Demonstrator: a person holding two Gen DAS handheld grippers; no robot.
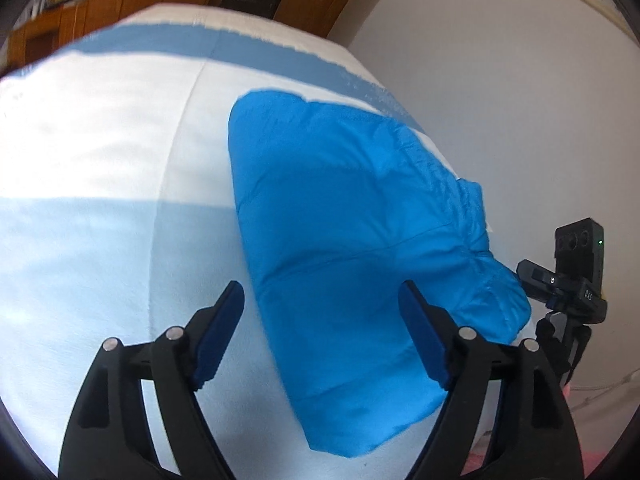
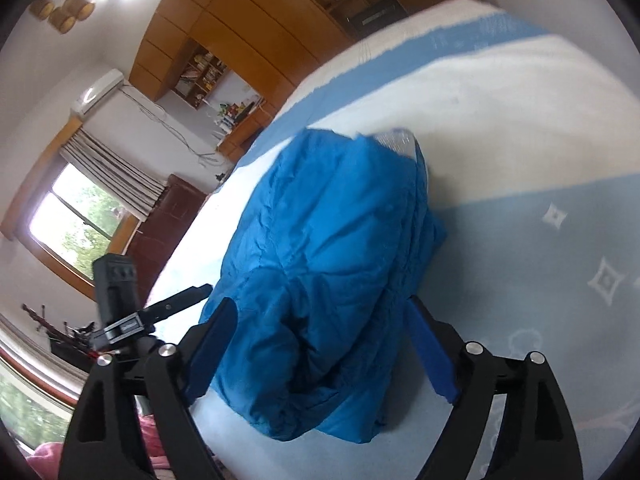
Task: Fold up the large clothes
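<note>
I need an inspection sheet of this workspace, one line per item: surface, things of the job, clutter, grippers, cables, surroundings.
Surface: bed with a white and light blue patterned cover; part in sunlight, part in shade.
Job's things: blue padded jacket, lying on the bed as a compact folded bundle, near the edge by the wall.
Clutter: nothing seen on the bed besides the jacket.
Grippers: left gripper open, above the jacket, holding nothing; right gripper open, jaws on either side of the bundle's near end, contact unclear.
Cables: loose wires hang on the wall below the air conditioner.
Surroundings: wooden wardrobe, window with curtains, white wall.
</note>
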